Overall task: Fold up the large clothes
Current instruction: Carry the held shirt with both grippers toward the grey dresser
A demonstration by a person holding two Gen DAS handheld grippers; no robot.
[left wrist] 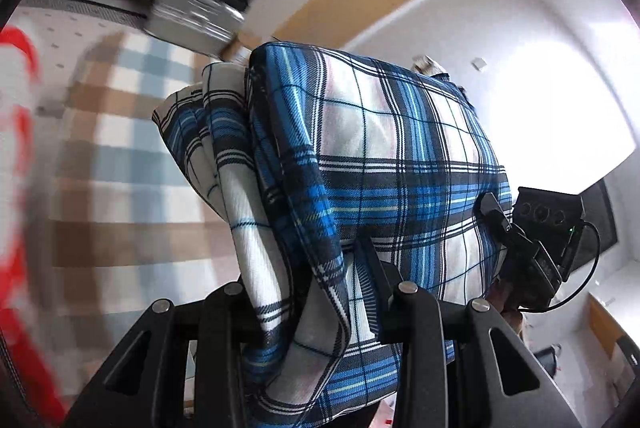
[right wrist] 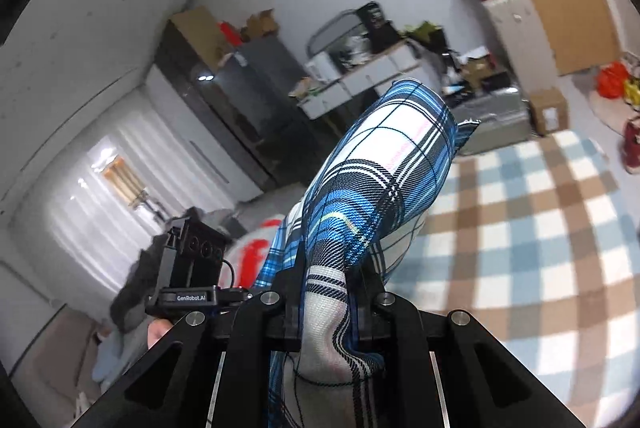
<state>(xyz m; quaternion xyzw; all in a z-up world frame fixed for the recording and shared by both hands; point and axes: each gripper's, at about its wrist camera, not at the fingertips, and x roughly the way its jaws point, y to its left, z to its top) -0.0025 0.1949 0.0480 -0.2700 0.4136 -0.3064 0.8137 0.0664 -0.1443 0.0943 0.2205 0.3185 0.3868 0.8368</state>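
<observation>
A large blue, white and black plaid garment [left wrist: 368,155] hangs in the air, held up by both grippers. My left gripper [left wrist: 316,292] is shut on a bunched fold of its cloth, which drapes over the fingers and hides their tips. My right gripper [right wrist: 326,288] is shut on another edge of the same plaid garment [right wrist: 384,179], which rises in a narrow fold in front of it. The right gripper [left wrist: 520,240] shows in the left wrist view against the cloth's right side. The left gripper's body [right wrist: 192,268] shows in the right wrist view at lower left.
A brown, blue and white checked rug [right wrist: 520,228] covers the floor below. Red items [left wrist: 16,147] lie at the rug's edge. Drawers, boxes and clutter [right wrist: 360,67] stand along the wall, next to a dark cabinet [right wrist: 240,99]. A bright window [left wrist: 560,107] glares.
</observation>
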